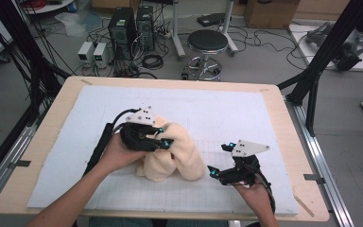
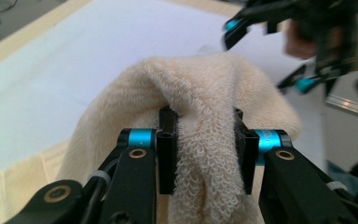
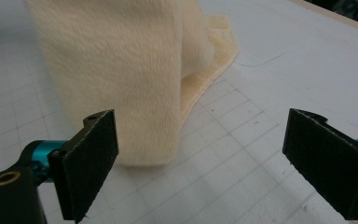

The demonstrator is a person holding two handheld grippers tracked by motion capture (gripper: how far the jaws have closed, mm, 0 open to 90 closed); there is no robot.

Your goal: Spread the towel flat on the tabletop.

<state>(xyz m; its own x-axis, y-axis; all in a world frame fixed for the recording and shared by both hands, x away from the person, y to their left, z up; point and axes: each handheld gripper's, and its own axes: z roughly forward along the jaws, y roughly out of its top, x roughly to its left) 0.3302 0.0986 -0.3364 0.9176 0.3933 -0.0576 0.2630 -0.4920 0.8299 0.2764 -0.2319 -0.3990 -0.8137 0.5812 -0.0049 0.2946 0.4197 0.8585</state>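
Cream towel (image 1: 172,151): bunched at bench (image 1: 52,137) centre, lifted so we can refold it. Left tool (image 2: 206,149) clamped on its fold; right tool (image 3: 205,163) apart, empty, at four o'clock.

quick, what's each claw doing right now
Left claw: closed on a fold of the towel.
Right claw: open, holding nothing, beside the towel.

A wooden table (image 1: 52,123) bears a white gridded mat (image 1: 227,118), with a cream towel (image 1: 179,161) on it.
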